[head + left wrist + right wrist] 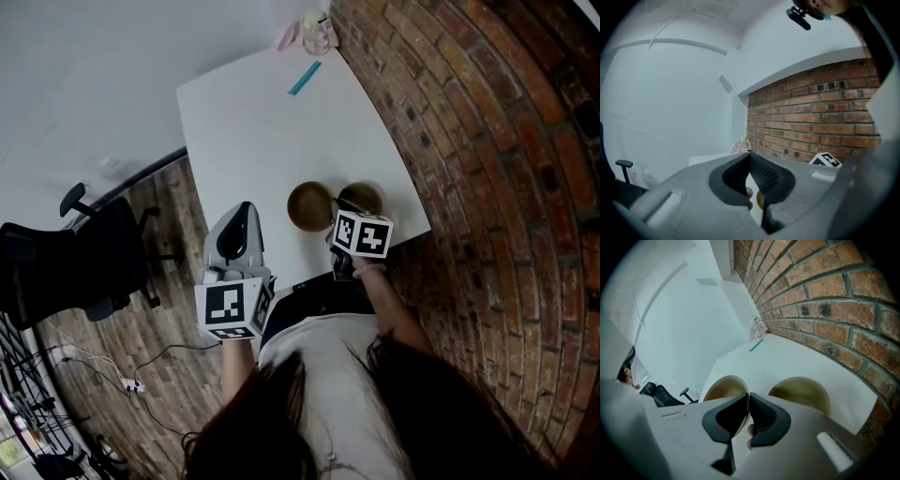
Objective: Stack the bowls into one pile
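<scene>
Bowls: the left bowl (307, 206) and the right bowl (366, 196) are side by side near the tabletop's (262, 122) near right corner.
Right gripper (748, 396): we pinch the left bowl's thin rim.
Left gripper (750, 154): pressed together, empty.
Handling: we judge the bowls stiff, light and slippery, so we grip at the rim.
Unclear: whether the pinched bowl has lifted.

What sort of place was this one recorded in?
Probably an office or studio room, not a home kitchen: a bare brick wall, a white table beside it, and a black office chair on a wood-plank floor with loose cables.
</scene>
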A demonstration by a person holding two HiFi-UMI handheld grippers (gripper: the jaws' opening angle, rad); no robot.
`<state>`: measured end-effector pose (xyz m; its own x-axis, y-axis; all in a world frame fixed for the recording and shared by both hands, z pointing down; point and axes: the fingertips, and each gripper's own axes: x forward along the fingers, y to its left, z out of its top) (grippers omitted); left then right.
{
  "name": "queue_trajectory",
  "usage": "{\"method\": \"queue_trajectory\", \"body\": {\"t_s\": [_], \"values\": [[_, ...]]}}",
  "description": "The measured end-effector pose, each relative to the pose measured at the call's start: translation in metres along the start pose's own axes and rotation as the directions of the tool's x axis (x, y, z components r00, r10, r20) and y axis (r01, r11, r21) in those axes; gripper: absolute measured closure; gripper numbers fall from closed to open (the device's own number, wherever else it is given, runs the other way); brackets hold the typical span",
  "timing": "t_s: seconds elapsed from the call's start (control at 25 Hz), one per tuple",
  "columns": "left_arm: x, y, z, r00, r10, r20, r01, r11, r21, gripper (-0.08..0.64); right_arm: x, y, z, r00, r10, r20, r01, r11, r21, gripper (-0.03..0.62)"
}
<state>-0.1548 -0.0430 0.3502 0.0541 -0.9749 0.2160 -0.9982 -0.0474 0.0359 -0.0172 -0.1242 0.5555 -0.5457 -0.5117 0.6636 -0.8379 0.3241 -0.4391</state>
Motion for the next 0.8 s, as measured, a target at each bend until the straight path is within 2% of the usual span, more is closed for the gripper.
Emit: {"method": "queue_trajectory", "body": {"t_s": [0.8], "values": [[0.015, -0.042, 0.002, 0.995, -0.103, -0.001, 0.103, 0.994, 0.020, 0.560, -0.034, -0.048, 0.010, 0.993, -0.079, 0.082, 0.073, 0.994, 0.081, 0.572]]}}
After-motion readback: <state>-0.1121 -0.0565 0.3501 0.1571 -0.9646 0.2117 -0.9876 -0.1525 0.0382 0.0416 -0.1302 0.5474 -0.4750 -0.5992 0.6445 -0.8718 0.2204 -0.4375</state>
